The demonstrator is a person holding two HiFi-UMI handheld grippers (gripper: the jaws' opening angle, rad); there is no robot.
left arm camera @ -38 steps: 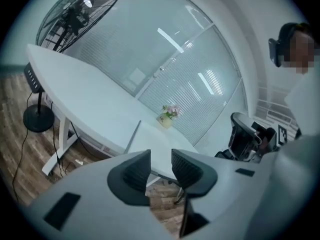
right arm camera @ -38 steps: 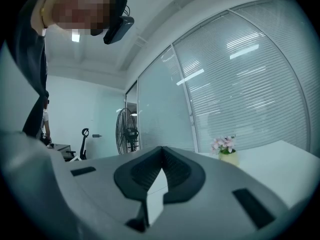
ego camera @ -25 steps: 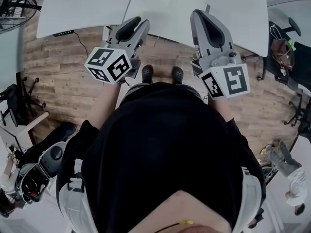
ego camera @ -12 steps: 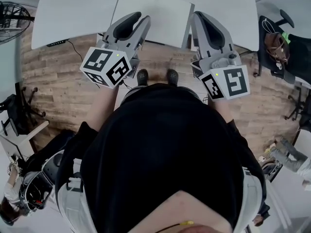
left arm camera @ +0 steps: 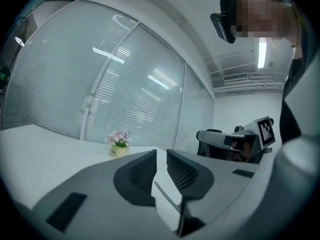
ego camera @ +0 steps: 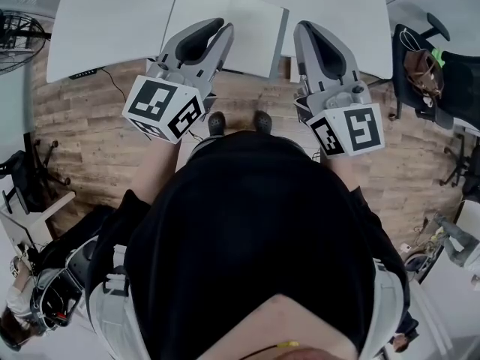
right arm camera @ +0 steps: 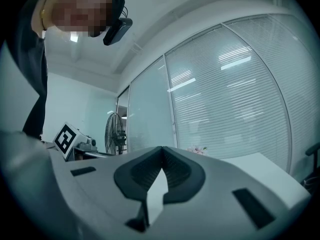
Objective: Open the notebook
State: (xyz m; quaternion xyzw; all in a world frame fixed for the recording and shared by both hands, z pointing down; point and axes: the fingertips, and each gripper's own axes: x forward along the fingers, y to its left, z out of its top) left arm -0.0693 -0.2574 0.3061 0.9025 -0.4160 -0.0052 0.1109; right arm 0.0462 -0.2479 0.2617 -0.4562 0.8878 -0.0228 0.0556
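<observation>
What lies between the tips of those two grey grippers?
Head view: the right page of the open white paper notebook, on the white table. The grey left gripper has empty, closing jaws; the grey right gripper is shut.

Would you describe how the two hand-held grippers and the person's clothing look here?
Both the left hand-held gripper and the right hand-held gripper are light grey, tapering to two curved jaws lined with dark ribbed pads. Each carries a white cube printed with black square markers at its rear. The left one's jaws are closing on nothing. The person wears a black top.
</observation>
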